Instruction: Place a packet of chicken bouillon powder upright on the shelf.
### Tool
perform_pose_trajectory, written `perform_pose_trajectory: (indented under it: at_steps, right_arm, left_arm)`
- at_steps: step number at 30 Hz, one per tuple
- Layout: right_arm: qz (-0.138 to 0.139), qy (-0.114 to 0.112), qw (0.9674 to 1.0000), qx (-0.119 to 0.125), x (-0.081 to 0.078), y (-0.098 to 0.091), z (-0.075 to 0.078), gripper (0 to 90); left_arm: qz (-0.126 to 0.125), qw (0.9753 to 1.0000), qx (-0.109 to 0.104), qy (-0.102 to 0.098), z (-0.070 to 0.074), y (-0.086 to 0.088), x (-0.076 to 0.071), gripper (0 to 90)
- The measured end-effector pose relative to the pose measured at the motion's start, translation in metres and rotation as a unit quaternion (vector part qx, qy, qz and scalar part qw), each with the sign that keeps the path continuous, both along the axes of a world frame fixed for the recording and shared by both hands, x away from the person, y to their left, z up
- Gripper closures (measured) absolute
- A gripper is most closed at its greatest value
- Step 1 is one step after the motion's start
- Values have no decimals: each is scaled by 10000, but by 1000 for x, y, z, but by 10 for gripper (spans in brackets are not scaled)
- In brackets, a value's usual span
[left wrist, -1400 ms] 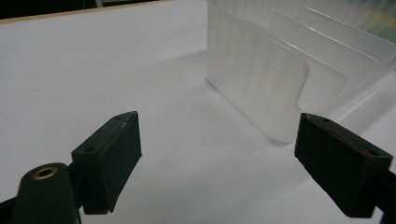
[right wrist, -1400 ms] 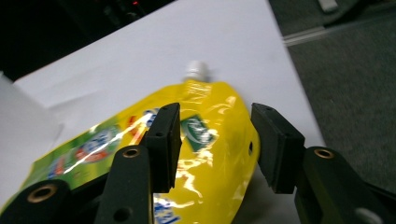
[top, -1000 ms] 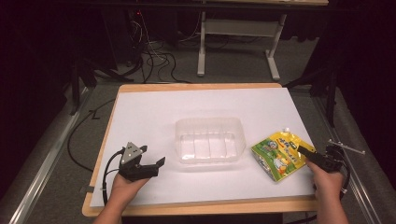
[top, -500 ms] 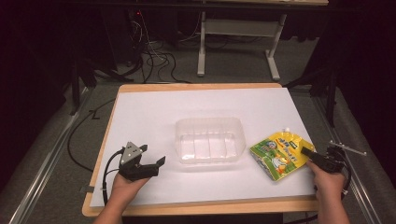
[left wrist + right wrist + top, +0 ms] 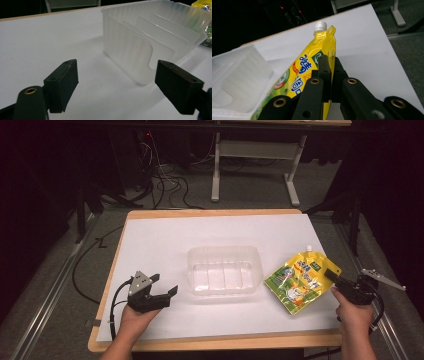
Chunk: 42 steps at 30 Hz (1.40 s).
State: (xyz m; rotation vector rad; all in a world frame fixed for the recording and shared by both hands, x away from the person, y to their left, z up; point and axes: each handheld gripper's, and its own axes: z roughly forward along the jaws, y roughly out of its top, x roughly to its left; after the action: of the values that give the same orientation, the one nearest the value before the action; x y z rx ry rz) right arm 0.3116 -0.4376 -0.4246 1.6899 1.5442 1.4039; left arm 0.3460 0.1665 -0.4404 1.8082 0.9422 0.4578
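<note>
**Right gripper clamps the yellow pouch and lifts its edge**

Compared with a second ago, the yellow pouch (image 5: 300, 281) sits a little higher and more tilted at its right side, where the right gripper (image 5: 334, 279) has its jaws pressed together on the pouch's edge; those jaws have just been closing, with the pouch between them. In the right gripper view, the pouch (image 5: 312, 67) rises between the jaws with its white cap (image 5: 320, 26) pointing away. The left gripper (image 5: 167, 292) is in the same place, its jaws standing wide apart with nothing between them, just beside the clear tray (image 5: 225, 270).

The tray sits mid-table, close to the pouch's left edge. The white table surface (image 5: 210, 230) lies bare behind the tray, and the right table edge is near the right hand (image 5: 352, 312).
</note>
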Motion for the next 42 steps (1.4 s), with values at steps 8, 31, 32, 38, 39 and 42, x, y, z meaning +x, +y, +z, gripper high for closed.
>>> perform_pose_trajectory:
  at_steps: [8, 31, 32, 38, 39, 42]
  right_arm:
    - [273, -510, 9983, -104, -11, 23, 25, 900]
    - [48, -1377, 9795, -1469, -33, 51, 47, 898]
    - [53, -1375, 9792, -1489, -35, 51, 46, 891]
    - [-28, -1197, 9808, -1538, -42, 51, 38, 834]
    - [-28, -1197, 9808, -1538, -42, 51, 38, 834]
    - [-17, -1061, 9827, -1517, -43, 51, 33, 795]
  left_arm:
    - [11, 10000, -29, -58, 1, 1, -1, 207]
    - [-302, 9995, -26, -77, -2, -18, -4, 226]
    - [-309, 9995, -40, -74, -2, -20, -3, 229]
    - [-333, 9994, -87, -52, -2, -24, -1, 262]
    - [-333, 9994, -87, -52, -2, -24, -1, 268]
    - [-321, 9994, -120, -37, -3, -27, 0, 285]
